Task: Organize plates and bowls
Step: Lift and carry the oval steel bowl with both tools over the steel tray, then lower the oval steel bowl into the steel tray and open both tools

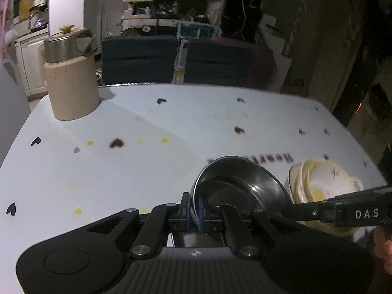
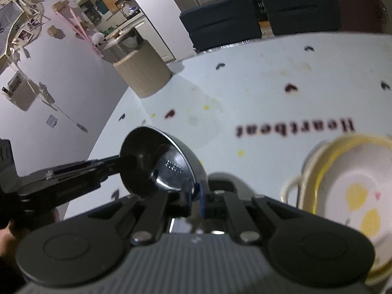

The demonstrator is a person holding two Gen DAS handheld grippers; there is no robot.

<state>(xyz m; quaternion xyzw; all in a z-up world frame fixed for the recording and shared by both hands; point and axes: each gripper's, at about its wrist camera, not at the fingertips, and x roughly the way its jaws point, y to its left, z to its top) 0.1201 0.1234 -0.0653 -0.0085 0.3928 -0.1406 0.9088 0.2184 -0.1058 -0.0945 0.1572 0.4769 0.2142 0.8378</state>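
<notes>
The left gripper and right gripper are both clamping the round steel bowl, tilted; the stacked cream-and-yellow ceramic dishes are waiting rightward, sorting unfinished.

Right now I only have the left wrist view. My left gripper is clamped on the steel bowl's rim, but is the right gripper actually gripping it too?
Observer: Yes. In the right wrist view the right gripper is shut on the near rim of the steel bowl, opposite the left gripper.
Operator: Anything inside the cream bowl beside it?
Observer: No contents show. The cream bowl has yellow lemon-like prints and a small pink mark inside.
Operator: The printed word past the bowls is cut off for me.
Observer: The lettering reads "Heartbeat", fully uncovered here.
</notes>
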